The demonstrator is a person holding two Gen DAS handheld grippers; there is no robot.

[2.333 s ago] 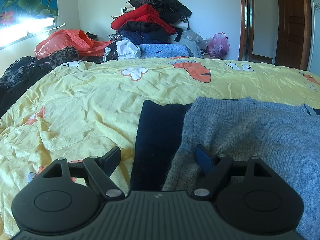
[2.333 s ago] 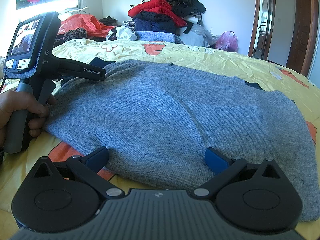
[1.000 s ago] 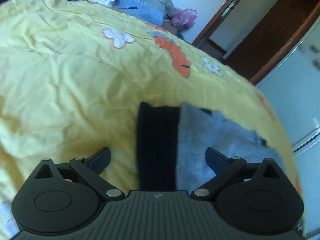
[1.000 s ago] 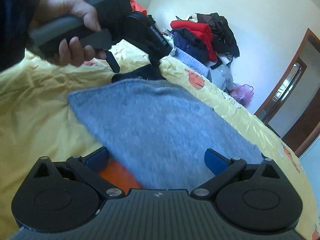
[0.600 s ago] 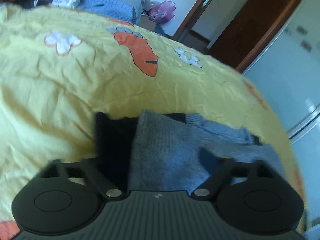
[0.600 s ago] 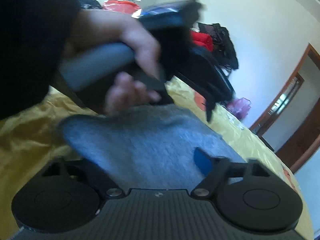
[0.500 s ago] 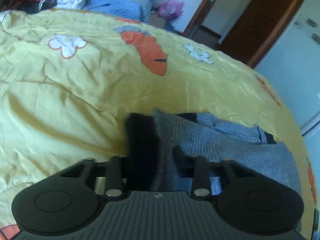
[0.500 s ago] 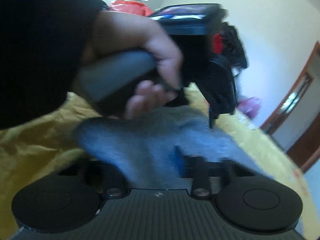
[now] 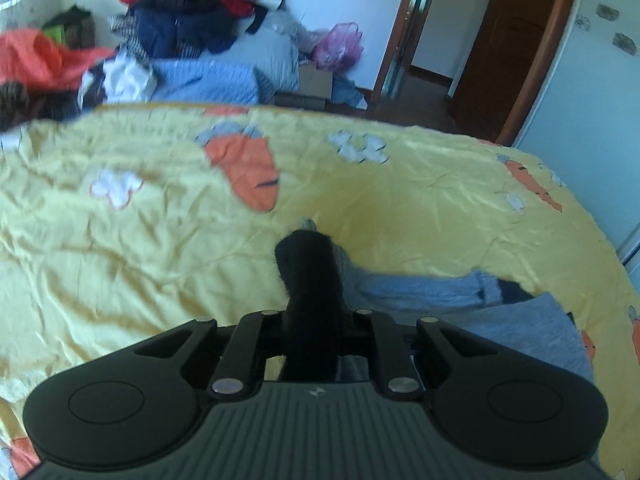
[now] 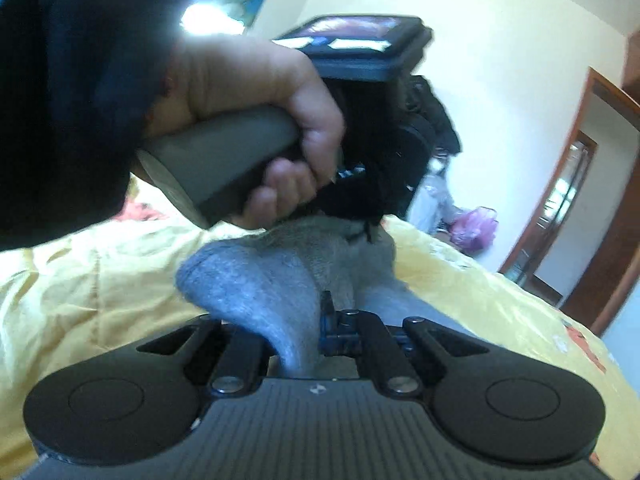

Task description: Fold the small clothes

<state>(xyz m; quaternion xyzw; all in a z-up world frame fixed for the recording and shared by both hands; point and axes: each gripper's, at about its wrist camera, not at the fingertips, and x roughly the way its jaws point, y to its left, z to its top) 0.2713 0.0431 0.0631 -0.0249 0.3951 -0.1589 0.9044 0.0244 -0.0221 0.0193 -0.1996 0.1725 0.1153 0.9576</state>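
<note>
The left tool (image 9: pixel 310 320) is pinched tight on a fuzzy black cuff (image 9: pixel 308 276). The cuff sticks up between its two sides like a soft dark tube. The tips of the tool are hidden by the wool, so only the black arms and silver pins show.

The right tool (image 10: pixel 304 332) is closed on the gray sweater (image 10: pixel 256 284). The knit bunches up in a thick, rounded fold where it is held. One small blue pad (image 10: pixel 326 320) shows beside the wool; the other is covered.

The sweater is soft and woolly. In the left view more of it (image 9: pixel 420 292) lies flat and wrinkled on the bed, out to the right of the cuff. Its near edge is hidden behind the tool's wide black body.

In the right view a hand (image 10: pixel 256 116) grips the smooth gray handle of the other tool just above the lifted wool. A dark sleeve (image 10: pixel 72 92) fills the top left corner and is cut off by the frame. A flat screen (image 10: pixel 356 36) sits on top of that tool, too blurry to read.

The bed has a thin, crinkly yellow sheet (image 9: pixel 120 248) with orange carrots and white flowers. Past it is a lumpy pile of clothes (image 9: pixel 192 12) in red, dark blue and black, with a pink bag (image 9: pixel 340 46) close by. All of it looks smeared. A brown wooden door (image 9: pixel 504 40) stands at the right.
</note>
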